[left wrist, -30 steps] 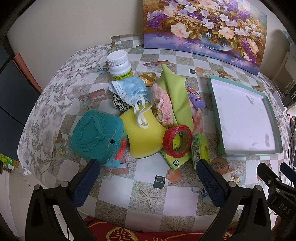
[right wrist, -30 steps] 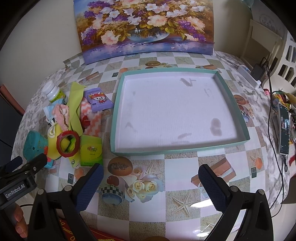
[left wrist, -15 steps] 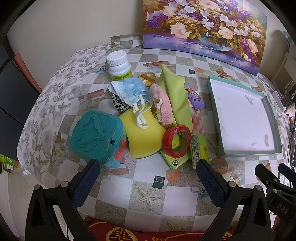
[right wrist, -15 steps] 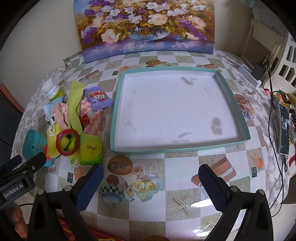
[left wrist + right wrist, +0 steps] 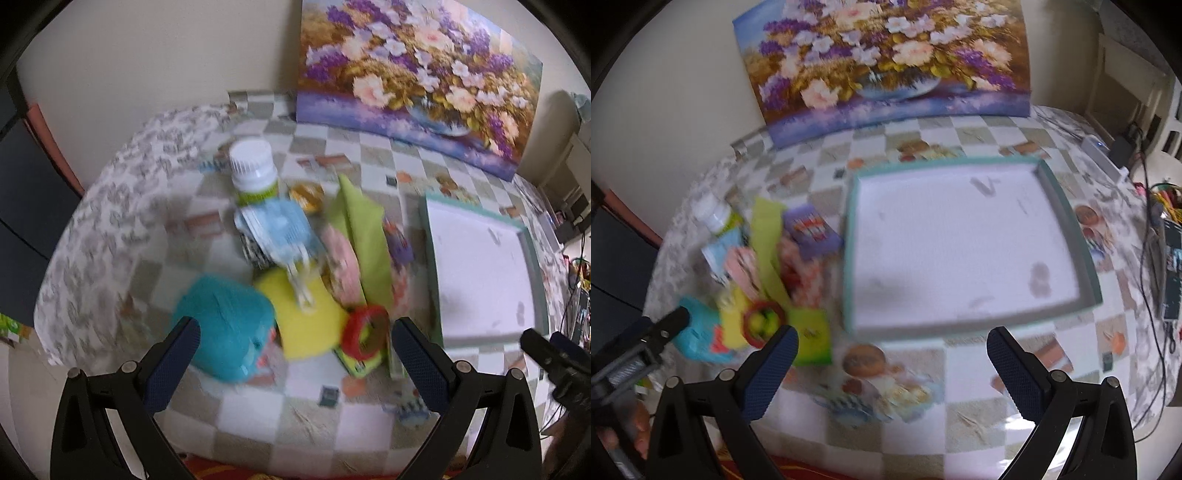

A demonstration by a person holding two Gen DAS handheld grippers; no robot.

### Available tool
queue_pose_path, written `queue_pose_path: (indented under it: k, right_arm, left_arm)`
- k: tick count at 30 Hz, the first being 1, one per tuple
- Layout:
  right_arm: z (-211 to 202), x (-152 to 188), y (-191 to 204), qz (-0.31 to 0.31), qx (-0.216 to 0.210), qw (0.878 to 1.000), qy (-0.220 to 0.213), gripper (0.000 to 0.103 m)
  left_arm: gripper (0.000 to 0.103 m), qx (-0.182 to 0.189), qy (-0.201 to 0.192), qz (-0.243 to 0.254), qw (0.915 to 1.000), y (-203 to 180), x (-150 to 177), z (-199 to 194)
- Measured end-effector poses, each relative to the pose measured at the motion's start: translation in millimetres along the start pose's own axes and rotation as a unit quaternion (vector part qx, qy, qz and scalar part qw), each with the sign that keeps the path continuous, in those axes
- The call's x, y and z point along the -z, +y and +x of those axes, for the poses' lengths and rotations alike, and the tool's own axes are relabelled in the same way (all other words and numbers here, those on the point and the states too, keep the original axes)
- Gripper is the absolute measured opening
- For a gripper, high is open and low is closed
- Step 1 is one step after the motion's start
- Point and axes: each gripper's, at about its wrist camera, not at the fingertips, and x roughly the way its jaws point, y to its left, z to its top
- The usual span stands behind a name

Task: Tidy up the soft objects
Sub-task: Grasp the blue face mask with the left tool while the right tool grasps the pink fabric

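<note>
A heap of objects lies on the checked tablecloth: a blue face mask (image 5: 280, 225), a yellow sponge (image 5: 306, 314), a green cloth (image 5: 364, 236), a pink fluffy piece (image 5: 341, 266), a teal pouch (image 5: 225, 328) and a red tape roll (image 5: 365, 332). My left gripper (image 5: 295, 339) hangs open above the near side of the heap, holding nothing. The teal-rimmed white tray (image 5: 964, 243) stands to the right of the heap. My right gripper (image 5: 892, 347) is open in front of the tray's near edge, empty. Both views are blurred.
A white bottle (image 5: 253, 170) stands behind the heap. A flower painting (image 5: 417, 77) leans on the wall at the back. Cables and devices (image 5: 1167, 258) lie at the table's right edge. The left gripper's body (image 5: 639, 347) shows at the left of the right wrist view.
Both grippers have lifted and pulled back from the table, so more wall and painting show. The views have turned blurry from motion. The objects stay put.
</note>
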Motion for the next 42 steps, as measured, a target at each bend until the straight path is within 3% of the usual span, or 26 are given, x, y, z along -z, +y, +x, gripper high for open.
queue_pose_path:
  k: [7, 13, 20, 29, 35, 37, 40, 42]
  right_arm:
    - [6.8, -42.8, 56.7, -0.031, -0.03, 0.999, 0.009, 0.103]
    - [52.1, -45.5, 94.9, -0.06, -0.041, 0.996, 0.057, 0.103]
    - [87.3, -47.4, 116.1, -0.074, -0.034, 0.993, 0.08, 0.102]
    - [111.2, -46.5, 156.9, -0.109, -0.066, 0.988, 0.089, 0.086]
    - [120.3, -44.3, 178.1, -0.136, -0.082, 0.984, 0.083, 0.067]
    - [126.9, -42.8, 180.1, -0.139, -0.081, 0.983, 0.09, 0.053]
    - [134.1, -40.1, 180.7, -0.136, -0.083, 0.982, 0.099, 0.044]
    - [136.1, -39.5, 180.6, -0.136, -0.085, 0.982, 0.099, 0.038]
  left_arm:
    - [0.103, 0.013, 0.009, -0.004, 0.9999, 22.8, -41.5, 16.1]
    - [0.103, 0.024, 0.048, -0.01, 0.9985, 42.5, -56.0, 48.2]
    - [0.103, 0.027, 0.073, -0.038, 0.9962, 69.6, -73.2, 81.3]
    - [0.101, 0.041, 0.084, -0.027, 0.9953, 74.2, -90.2, 111.6]
    - [0.086, 0.061, 0.085, -0.026, 0.9942, 77.9, -94.9, 125.7]
    - [0.079, 0.067, 0.088, -0.024, 0.9936, 77.1, -94.9, 131.0]
    - [0.066, 0.083, 0.095, -0.029, 0.9916, 77.2, -93.0, 140.5]
    - [0.053, 0.097, 0.1, -0.033, 0.9897, 77.1, -91.2, 145.4]
